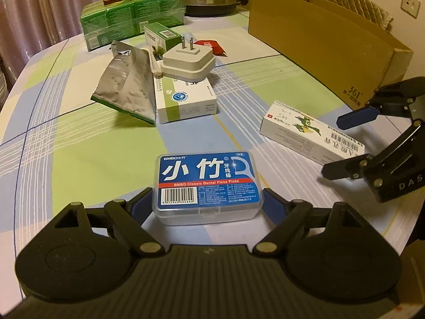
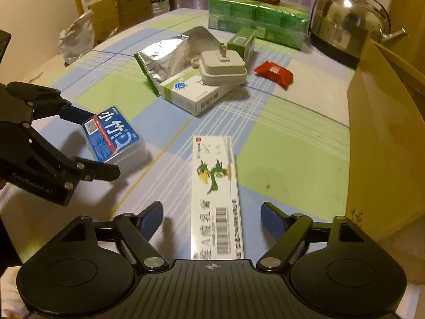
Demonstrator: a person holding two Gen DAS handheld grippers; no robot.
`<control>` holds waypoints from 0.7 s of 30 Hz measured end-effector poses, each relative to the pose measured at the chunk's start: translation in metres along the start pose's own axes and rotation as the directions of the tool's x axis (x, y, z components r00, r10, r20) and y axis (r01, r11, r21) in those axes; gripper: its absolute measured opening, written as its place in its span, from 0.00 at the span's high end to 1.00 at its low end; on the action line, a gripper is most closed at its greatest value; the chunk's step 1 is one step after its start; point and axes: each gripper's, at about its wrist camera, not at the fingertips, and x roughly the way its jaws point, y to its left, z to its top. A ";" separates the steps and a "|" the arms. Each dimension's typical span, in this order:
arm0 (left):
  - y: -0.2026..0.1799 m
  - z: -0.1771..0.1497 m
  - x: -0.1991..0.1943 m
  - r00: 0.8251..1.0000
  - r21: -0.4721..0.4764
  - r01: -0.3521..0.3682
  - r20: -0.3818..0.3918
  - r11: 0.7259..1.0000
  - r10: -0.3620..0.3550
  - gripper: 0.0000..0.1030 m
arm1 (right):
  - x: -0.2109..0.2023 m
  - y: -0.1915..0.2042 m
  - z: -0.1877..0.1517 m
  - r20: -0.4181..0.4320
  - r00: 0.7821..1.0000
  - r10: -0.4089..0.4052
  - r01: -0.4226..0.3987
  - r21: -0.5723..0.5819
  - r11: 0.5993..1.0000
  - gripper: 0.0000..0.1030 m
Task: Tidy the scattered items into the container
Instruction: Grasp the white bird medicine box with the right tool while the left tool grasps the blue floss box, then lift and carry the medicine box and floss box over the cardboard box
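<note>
Pick-up step: left gripper (image 1: 208, 202) spread around floss box (image 1: 208, 183), right gripper (image 2: 211, 214) spread astride tube carton (image 2: 216, 194); next, close, carry to cardboard box (image 1: 318, 42).

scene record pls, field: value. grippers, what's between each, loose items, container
left gripper: open, straddling floss box, pads not pressing
right gripper: open, around long ointment box, clear gaps either side
pile: charger on top of white-green box; foil bag and small green box beside it
red packet: alone on cloth
container: cardboard box, open top; contents not visible
surface: checked tablecloth
background: kettle, green packs
</note>
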 end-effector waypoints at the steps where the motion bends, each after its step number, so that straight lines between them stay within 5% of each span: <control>1: -0.001 0.000 0.000 1.000 0.002 -0.005 0.002 1.000 0.005 0.17 | 0.003 0.001 0.000 0.002 1.000 -0.005 0.005 -0.007 1.000 0.23; 8: -0.004 0.001 0.005 1.000 0.001 -0.025 0.010 1.000 0.025 0.16 | 0.008 -0.003 0.001 0.029 1.000 0.000 0.000 0.015 1.000 0.24; 16: -0.010 0.001 0.011 0.998 0.012 -0.059 -0.004 0.998 0.059 0.16 | 0.009 0.001 -0.001 0.029 1.000 0.002 -0.002 0.010 1.000 0.65; 21: -0.008 -0.001 0.011 0.998 -0.014 -0.061 -0.007 0.998 0.061 0.19 | 0.006 0.000 -0.002 0.029 1.000 -0.006 0.005 0.021 1.000 0.65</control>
